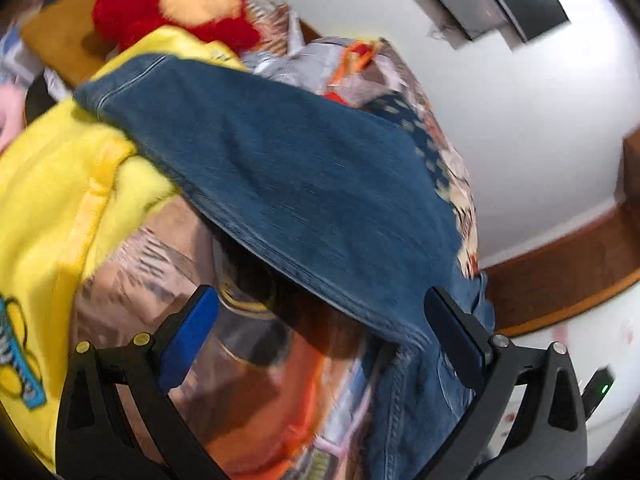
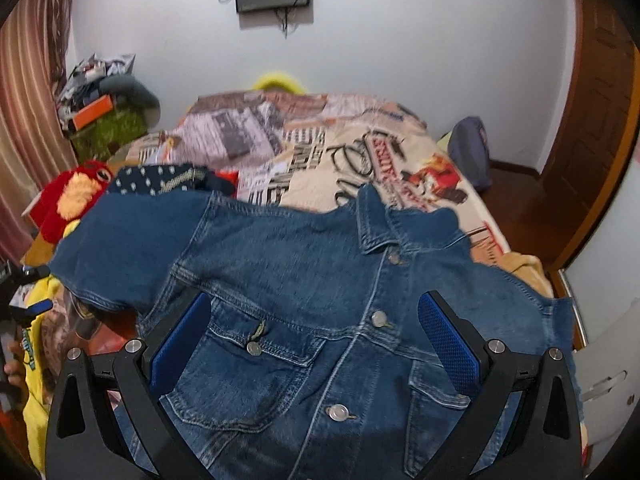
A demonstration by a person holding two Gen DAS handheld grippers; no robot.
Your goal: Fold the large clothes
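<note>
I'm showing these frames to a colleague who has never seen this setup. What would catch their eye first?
The blue denim jacket dominates, spread front-up across the near part of the bed, buttons and chest pockets showing, with the open right gripper above it. Next comes the bright yellow fleece at the left under the jacket's sleeve, then the red plush toy beyond it.

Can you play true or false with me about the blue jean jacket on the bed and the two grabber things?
1. The denim jacket lies front side up, with its buttons showing. True.
2. The right gripper is squeezed shut on the jacket. False: its jaws stand wide open over the jacket, holding nothing.
3. A red plush toy sits past the jacket's sleeve. True.
4. The left gripper is pinching the yellow blanket. False: it is open and holds nothing; the blanket lies off to its side.
5. The jacket is already folded into a neat square. False: it is spread out, one sleeve stretched to the side.
</note>
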